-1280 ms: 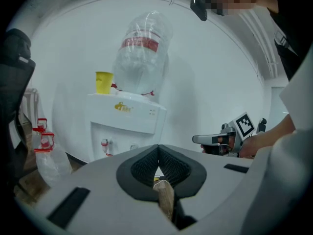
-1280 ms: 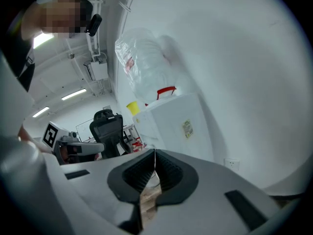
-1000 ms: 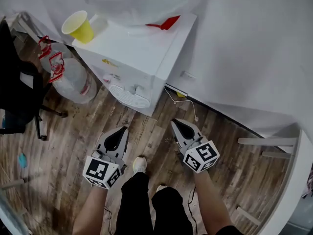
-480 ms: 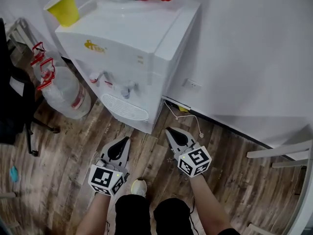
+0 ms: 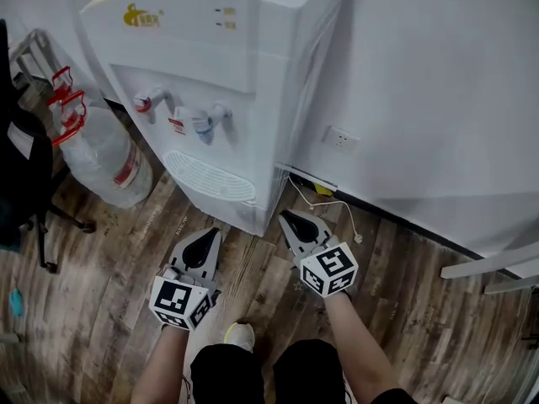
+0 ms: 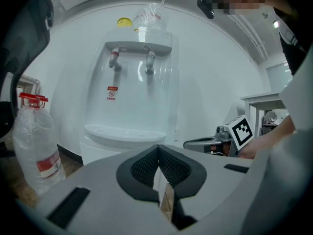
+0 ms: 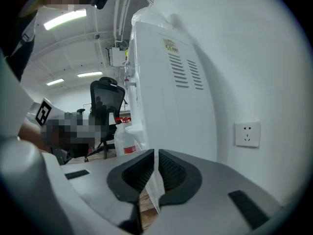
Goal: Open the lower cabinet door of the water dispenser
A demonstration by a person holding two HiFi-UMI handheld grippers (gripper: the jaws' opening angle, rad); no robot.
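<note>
The white water dispenser (image 5: pixel 227 49) stands against the wall, with a red tap (image 5: pixel 143 101), a blue tap (image 5: pixel 212 118) and a round drip tray (image 5: pixel 209 177) on its front. Its lower front (image 5: pixel 229 213) below the tray is mostly hidden from above; in the left gripper view the lower front (image 6: pixel 98 148) shows closed. My left gripper (image 5: pixel 210 234) is shut and empty, low over the floor just before the dispenser's base. My right gripper (image 5: pixel 286 218) is also shut and empty, near the dispenser's right front corner. Neither touches the cabinet.
A large clear water bottle (image 5: pixel 105 154) with a red cap lies left of the dispenser. A black office chair (image 5: pixel 25 175) stands further left. A wall socket (image 5: pixel 341 139) and a loose cable (image 5: pixel 333 202) are to the right. A white table leg (image 5: pixel 488 268) is at the far right.
Both grippers and the head camera have sunk. The dispenser's top and yellow cup have slid out of view; its front with the taps now fills the upper frame. Jaws stayed shut.
</note>
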